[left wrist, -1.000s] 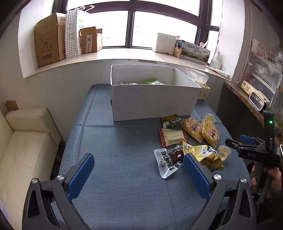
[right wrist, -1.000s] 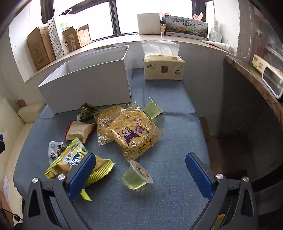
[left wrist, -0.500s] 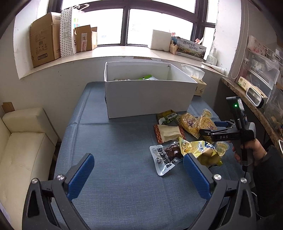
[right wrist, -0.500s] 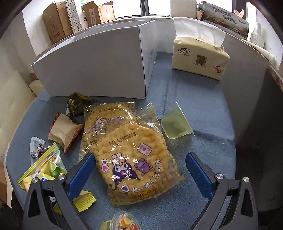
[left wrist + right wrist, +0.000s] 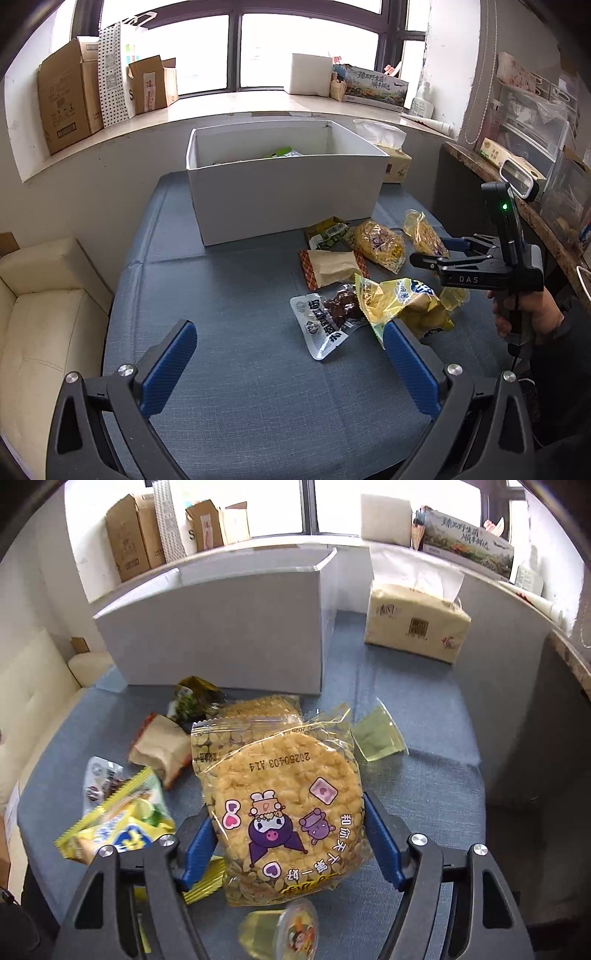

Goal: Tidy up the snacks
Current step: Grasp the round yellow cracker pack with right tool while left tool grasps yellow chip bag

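Round yellow rice-cracker packet [image 5: 284, 805], printed with cartoon figures, lies on the blue cloth table [image 5: 424, 812] in front of the white box [image 5: 221, 635], partly over a second cracker packet [image 5: 258, 707] of the same kind. The right gripper [image 5: 288, 834] straddles the near half of the top packet: its blue pads [image 5: 380, 838] stand at either edge of the wrapper and the jaws are closing, the packet between them; whether the pads already press the wrapper cannot be told, so the claw reads as not yet clenched. A green jelly cup [image 5: 376, 734] lies on its side just right of the packet; another jelly cup [image 5: 291, 934] with a printed lid lies at the bottom edge, under the gripper. To the left lie a brown paper-wrapped snack [image 5: 162, 749], a dark green pouch [image 5: 192, 698], a yellow lemon-print bag [image 5: 122, 823] and a clear pouch [image 5: 99, 779] with dark contents. A tissue pack [image 5: 417, 627] stands right of the box.

In the left wrist view the left gripper [image 5: 288, 365] hangs released over bare cloth, jaws wide, nothing between them. The white box [image 5: 284, 192] shows some wrappers inside. A hand [image 5: 528, 314] holds the right gripper's handle at the right edge, above the snack pile. A cream sofa [image 5: 40, 314] stands left of the table; cardboard cartons [image 5: 70, 96] sit on the window sill
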`<control>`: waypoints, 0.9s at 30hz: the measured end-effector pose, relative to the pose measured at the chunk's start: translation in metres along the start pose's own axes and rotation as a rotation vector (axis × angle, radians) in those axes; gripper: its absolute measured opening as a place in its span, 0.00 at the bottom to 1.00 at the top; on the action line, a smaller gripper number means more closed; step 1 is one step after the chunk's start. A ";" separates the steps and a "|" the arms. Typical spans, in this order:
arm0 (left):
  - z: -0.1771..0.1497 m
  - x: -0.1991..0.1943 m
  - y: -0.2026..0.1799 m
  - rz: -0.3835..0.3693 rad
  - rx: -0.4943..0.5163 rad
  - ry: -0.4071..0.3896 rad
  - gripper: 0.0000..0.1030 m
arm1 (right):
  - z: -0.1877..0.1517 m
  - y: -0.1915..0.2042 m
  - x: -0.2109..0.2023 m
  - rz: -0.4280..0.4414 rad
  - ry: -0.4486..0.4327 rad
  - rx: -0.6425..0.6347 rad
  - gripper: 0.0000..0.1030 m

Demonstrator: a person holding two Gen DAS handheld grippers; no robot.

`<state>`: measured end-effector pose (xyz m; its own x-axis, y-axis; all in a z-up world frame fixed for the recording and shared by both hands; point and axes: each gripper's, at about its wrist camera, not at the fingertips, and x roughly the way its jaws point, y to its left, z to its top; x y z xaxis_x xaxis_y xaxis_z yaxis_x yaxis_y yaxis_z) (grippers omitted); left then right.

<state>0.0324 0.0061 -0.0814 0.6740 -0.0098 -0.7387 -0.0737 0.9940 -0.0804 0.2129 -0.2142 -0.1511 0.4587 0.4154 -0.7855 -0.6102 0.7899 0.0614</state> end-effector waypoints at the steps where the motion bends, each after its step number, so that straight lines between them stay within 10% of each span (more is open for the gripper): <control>1: 0.000 0.001 -0.004 -0.003 0.014 0.000 1.00 | 0.000 0.001 -0.007 0.003 -0.017 0.003 0.74; 15: 0.016 0.083 -0.105 -0.186 0.214 0.161 1.00 | -0.025 -0.002 -0.124 -0.002 -0.216 0.165 0.74; 27: 0.018 0.129 -0.124 -0.082 0.188 0.218 0.99 | -0.045 -0.017 -0.128 0.025 -0.198 0.215 0.74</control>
<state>0.1414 -0.1164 -0.1543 0.4971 -0.0938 -0.8626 0.1259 0.9914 -0.0352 0.1354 -0.3008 -0.0795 0.5753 0.4988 -0.6483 -0.4815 0.8472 0.2246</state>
